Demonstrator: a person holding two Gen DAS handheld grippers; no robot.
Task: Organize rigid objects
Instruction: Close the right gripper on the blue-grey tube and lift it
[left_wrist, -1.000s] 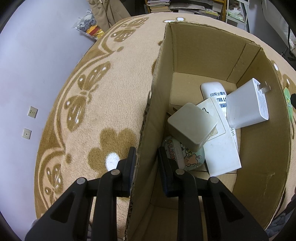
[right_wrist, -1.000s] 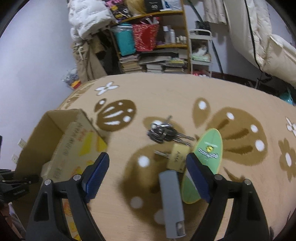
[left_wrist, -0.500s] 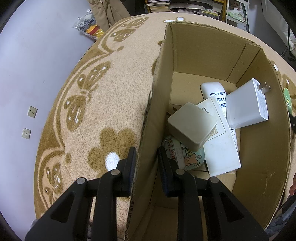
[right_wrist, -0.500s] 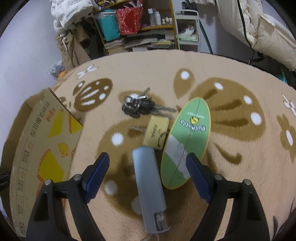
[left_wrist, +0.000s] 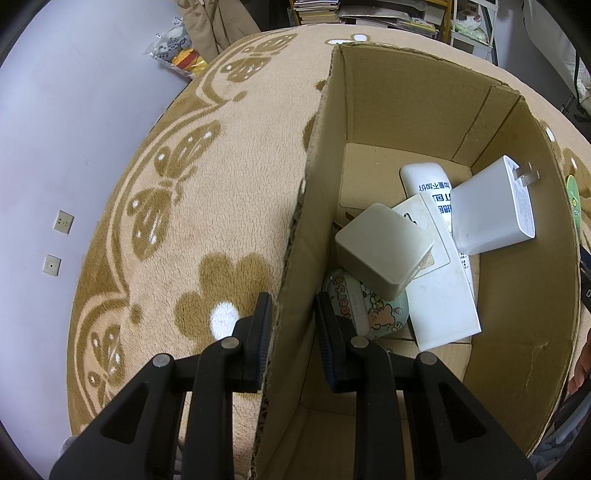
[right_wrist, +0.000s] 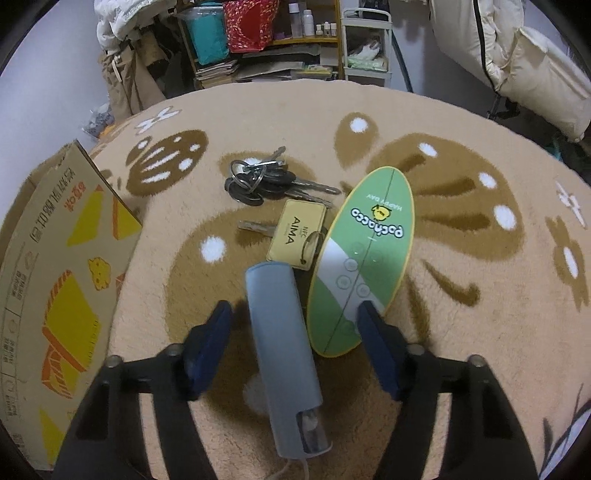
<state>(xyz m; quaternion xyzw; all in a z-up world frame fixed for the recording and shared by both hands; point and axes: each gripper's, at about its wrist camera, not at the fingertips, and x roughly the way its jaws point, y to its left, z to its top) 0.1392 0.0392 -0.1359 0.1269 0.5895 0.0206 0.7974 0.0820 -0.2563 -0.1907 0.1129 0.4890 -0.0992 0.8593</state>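
My left gripper (left_wrist: 293, 314) is shut on the left wall of the cardboard box (left_wrist: 317, 192), one finger outside, one inside. In the box lie a white charger (left_wrist: 491, 210), a beige square case (left_wrist: 384, 251), white flat devices (left_wrist: 443, 295) and a round cartoon tin (left_wrist: 365, 310). My right gripper (right_wrist: 295, 332) is open, low over the rug, straddling a grey-blue cylindrical case (right_wrist: 282, 347). The right finger overlaps a green oval remote (right_wrist: 364, 254). A yellow tag (right_wrist: 297, 230) and a bunch of keys (right_wrist: 264, 181) lie just beyond.
The box's printed outer side (right_wrist: 59, 295) stands left of the right gripper. The beige patterned rug (left_wrist: 177, 221) covers the floor. Shelves with books and bags (right_wrist: 266, 44) and white bedding (right_wrist: 517, 62) stand at the back.
My right gripper moved down and forward, so the grey-blue case now lies between its fingers. The left gripper and the box have not moved.
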